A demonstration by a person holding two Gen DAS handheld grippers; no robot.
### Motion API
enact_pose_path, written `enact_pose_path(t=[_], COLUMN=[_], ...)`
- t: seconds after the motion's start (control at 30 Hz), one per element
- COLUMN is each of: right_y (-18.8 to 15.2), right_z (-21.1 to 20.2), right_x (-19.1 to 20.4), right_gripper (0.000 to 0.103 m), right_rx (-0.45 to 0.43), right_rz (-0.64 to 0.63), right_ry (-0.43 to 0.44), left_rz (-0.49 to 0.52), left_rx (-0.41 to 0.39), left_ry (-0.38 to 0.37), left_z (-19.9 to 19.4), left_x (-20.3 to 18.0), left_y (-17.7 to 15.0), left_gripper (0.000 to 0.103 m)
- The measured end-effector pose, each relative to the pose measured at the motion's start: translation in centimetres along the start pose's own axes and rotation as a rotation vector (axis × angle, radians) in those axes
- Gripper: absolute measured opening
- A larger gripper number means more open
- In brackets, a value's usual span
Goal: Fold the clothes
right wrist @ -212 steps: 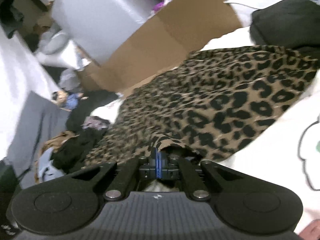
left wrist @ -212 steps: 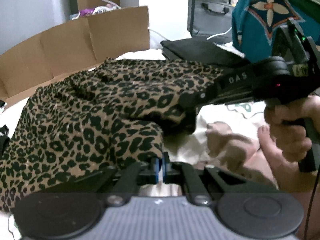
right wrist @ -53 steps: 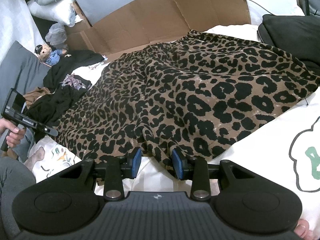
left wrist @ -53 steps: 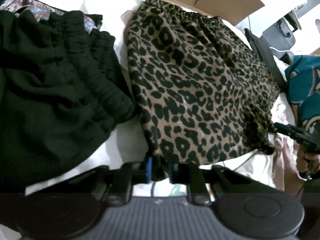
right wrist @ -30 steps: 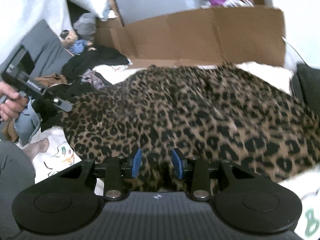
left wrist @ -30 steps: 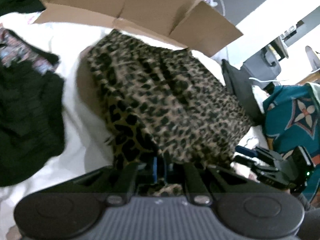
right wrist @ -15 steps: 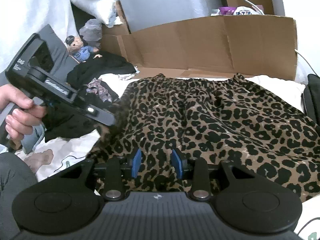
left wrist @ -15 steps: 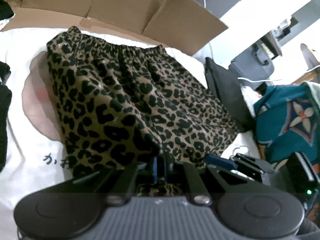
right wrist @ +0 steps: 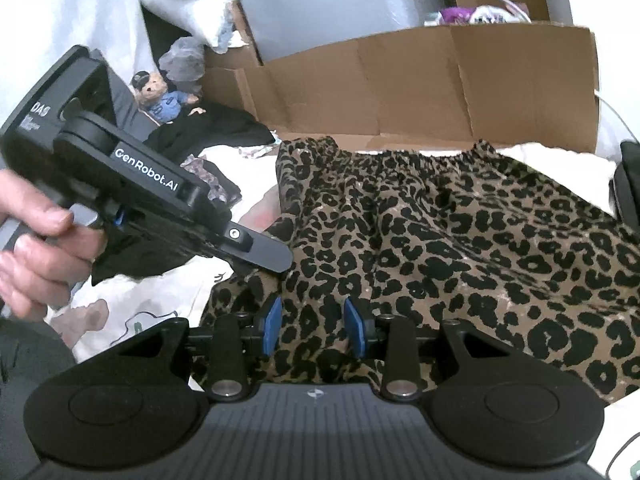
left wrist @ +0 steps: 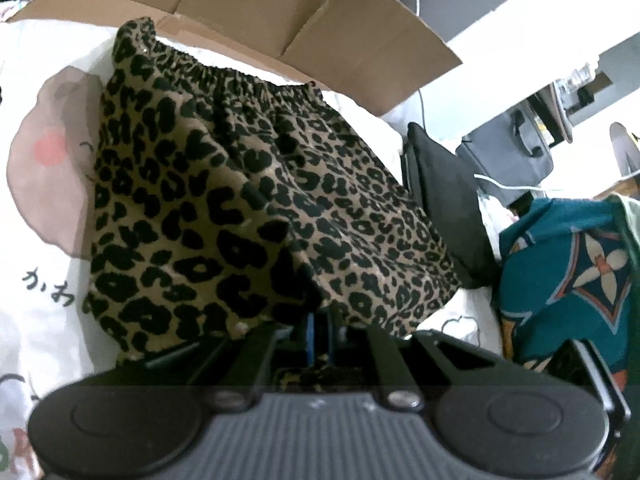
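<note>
The leopard-print skirt lies spread on the white printed bed sheet, its gathered elastic waistband up at the far edge of the bed, just in front of the flattened cardboard. The near-left part of the fabric is doubled over onto the rest, a fold line running down the middle.

Left claw: blue pads pinched tight together on the near hem of the skirt, cloth bunched up right at the tips. From the right wrist camera you see that same tool, black body with white lettering, gripped by a hand, its nose pressed to the folded-over edge.

Right claw: jaws standing partly apart, blue pads either side of a strip of leopard cloth. The fabric lies between and under them, but I cannot tell whether the pads actually press on it.

Off the left side of the bed, a heap of dark clothing and a small doll. On the right, a folded black garment lies just beside the skirt, and past it a teal patterned cloth.
</note>
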State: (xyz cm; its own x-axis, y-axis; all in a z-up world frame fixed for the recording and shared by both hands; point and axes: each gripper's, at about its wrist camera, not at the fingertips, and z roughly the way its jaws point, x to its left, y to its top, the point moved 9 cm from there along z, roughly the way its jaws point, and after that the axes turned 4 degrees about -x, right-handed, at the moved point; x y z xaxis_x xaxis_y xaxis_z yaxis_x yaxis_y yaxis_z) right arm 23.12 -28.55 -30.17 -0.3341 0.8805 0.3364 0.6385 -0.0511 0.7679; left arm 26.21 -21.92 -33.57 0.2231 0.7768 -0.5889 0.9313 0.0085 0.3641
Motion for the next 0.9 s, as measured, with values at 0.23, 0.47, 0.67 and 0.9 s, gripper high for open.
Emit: enact_pose_path(t=[0.23, 0.47, 0.67, 0.9], right_y=[1.4, 2.8, 2.2, 2.7], right_z=[0.2, -0.3, 0.4, 1.8], right_x=[-0.5, 0.2, 1.5, 1.5], right_gripper=[0.051, 0.051, 0.050, 0.048], right_rx=[-0.028, -0.078, -0.042, -0.037], right_rz=[0.045, 0.004, -0.066, -0.081], right_ry=[-0.011, -0.010, -0.006, -0.024], left_rz=[-0.024, -0.027, -0.059, -0.065], left_rx=[-0.020, -0.027, -0.031, -0.030], left_ry=[-0.003, -0.011, -0.037, -0.079], left_z=[-0.1, -0.1, -0.3, -0.3], left_x=[0.1, 0.2, 0.0, -1.2], left_y=[0.6, 1.3, 2.3, 2.4], left_gripper=[0.006, 0.006, 0.006, 0.006])
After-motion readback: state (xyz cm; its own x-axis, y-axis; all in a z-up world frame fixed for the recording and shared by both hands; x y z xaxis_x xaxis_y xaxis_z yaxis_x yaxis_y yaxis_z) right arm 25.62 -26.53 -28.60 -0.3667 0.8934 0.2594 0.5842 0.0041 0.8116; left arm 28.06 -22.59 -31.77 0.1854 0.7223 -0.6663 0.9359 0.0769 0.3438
